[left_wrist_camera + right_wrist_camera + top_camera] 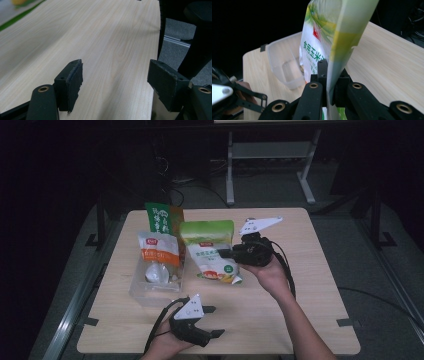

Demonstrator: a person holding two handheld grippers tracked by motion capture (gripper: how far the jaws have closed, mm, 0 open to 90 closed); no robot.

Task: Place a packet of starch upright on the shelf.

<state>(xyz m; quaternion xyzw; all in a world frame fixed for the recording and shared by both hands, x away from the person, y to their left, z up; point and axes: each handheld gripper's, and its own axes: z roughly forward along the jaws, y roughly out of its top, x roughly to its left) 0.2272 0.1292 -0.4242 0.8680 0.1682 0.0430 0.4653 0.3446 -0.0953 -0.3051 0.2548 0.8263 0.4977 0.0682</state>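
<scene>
Reaching leftward, right hand-held gripper (231, 253) pinches green-white pouch (212, 251).

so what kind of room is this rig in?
Likely a lab or office workspace, dimly lit: a plain wooden table with food pouches and a clear plastic bin, a metal desk frame behind, cables on grey floor.

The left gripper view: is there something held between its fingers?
No. The left gripper has its fingers standing wide apart, with just the bare wooden table between them.
</scene>
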